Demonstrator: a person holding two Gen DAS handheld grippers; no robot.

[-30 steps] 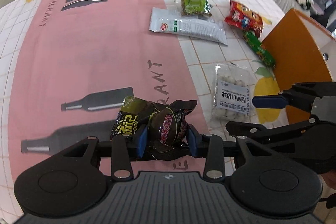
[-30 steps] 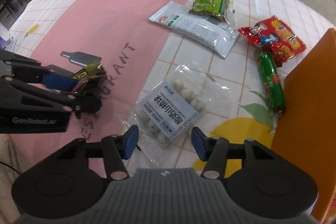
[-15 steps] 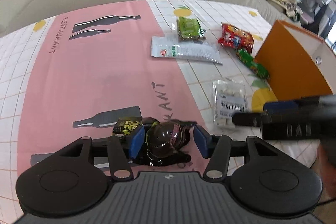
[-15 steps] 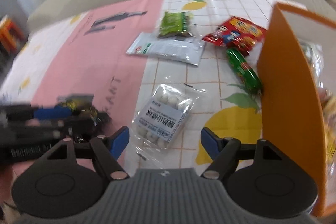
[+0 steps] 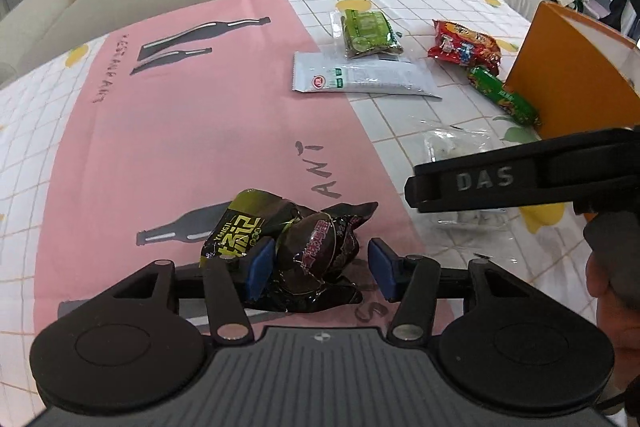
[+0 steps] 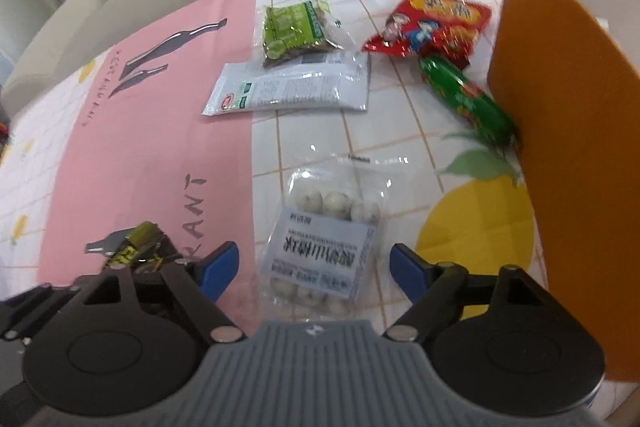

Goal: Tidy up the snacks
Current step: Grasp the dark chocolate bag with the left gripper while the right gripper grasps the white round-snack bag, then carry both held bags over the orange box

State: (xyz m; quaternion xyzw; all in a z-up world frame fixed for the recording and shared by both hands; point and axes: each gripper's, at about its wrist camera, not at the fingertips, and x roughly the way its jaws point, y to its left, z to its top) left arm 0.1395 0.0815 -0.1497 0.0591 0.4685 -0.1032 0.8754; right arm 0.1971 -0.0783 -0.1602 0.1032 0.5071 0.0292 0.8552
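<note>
Left gripper (image 5: 316, 269): fingers released, just opened, standing either side of the dark maroon packet (image 5: 318, 251); left pad close against it, right pad apart. Black-and-yellow packet (image 5: 240, 231) touching it, further left. Both on the pink part of the surface (image 5: 160, 155).

Right gripper (image 6: 314, 269): fingers spread, just widened, gripping nothing, straddling the clear bag of white balls (image 6: 326, 241). Far: green packet (image 6: 294, 27), white pouch (image 6: 288, 89), red bag (image 6: 434, 25), green sausage (image 6: 464, 97) against the orange box (image 6: 568, 131), right.
</note>
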